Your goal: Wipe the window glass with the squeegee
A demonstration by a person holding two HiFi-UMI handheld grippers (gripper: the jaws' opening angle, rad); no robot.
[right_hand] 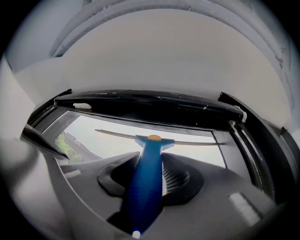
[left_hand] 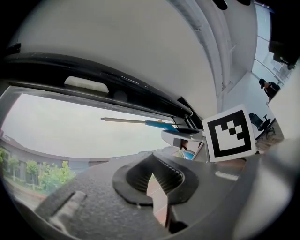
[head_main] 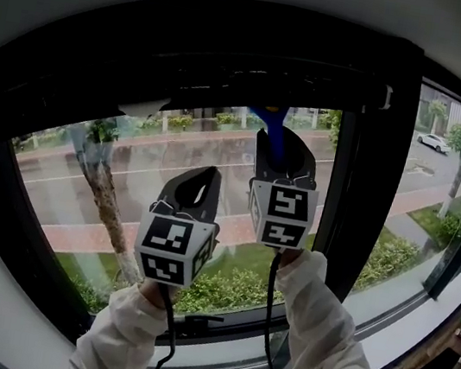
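In the head view, only a blue scrap of the squeegee (head_main: 275, 117) above the right gripper (head_main: 285, 149), raised against the window glass (head_main: 120, 165); in the right gripper view, jaws clamped on its blue handle (right_hand: 143, 192), blade (right_hand: 117, 134) crosswise just under the black top frame (right_hand: 150, 105). Beside and lower, the left gripper (head_main: 204, 188), jaws closed together on nothing, plain only in the left gripper view
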